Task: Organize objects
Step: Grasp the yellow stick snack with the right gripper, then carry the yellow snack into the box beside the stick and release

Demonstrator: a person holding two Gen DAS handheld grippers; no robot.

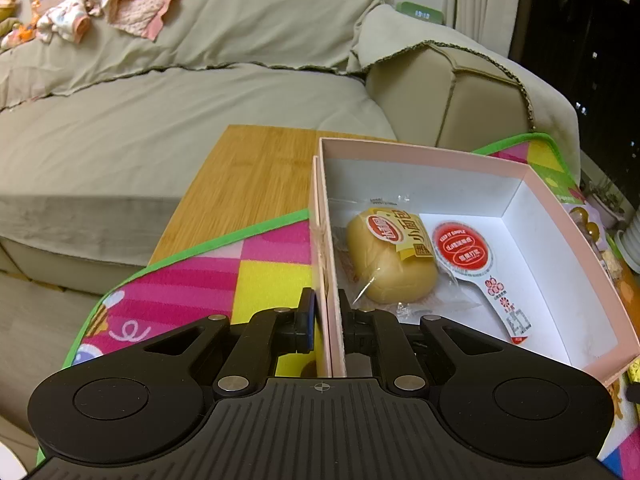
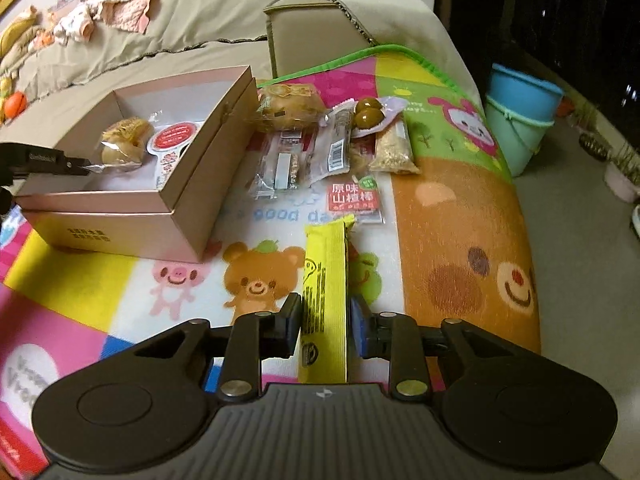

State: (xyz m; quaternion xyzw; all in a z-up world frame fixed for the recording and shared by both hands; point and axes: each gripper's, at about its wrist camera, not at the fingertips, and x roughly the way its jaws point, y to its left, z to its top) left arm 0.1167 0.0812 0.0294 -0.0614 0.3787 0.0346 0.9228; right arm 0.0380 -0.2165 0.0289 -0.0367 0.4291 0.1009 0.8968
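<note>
1. A pink cardboard box (image 2: 120,200) sits on a cartoon play mat (image 2: 440,220) near the mat's left edge, and the mat covers a wooden table (image 1: 248,168) beside a beige sofa (image 1: 160,120).
2. Just past the box's right wall a cluster of snacks lies toward the mat's far edge – a wrapped bun (image 2: 288,110), two clear packets (image 2: 304,156), a pack of brown eggs (image 2: 370,116), a grain bar (image 2: 394,148) and a red-and-white hawthorn pack (image 2: 354,200).
3. Inside the box lie a wrapped small bread (image 1: 390,260) and a red-lidded spoon-shaped pack (image 1: 472,264), side by side and touching.
4. Only the right wrist view shows the loose snacks and the blue bucket (image 2: 520,116) on the floor beyond the mat's right edge; only the left wrist view shows the bare table corner.
5. The left gripper (image 1: 326,320) is clamped on the box's near wall – one pad outside, one inside.
6. The right gripper (image 2: 326,328) has its jaws closed on a yellow snack bar (image 2: 326,300), which points away toward the hawthorn pack, near the mat's front edge.
</note>
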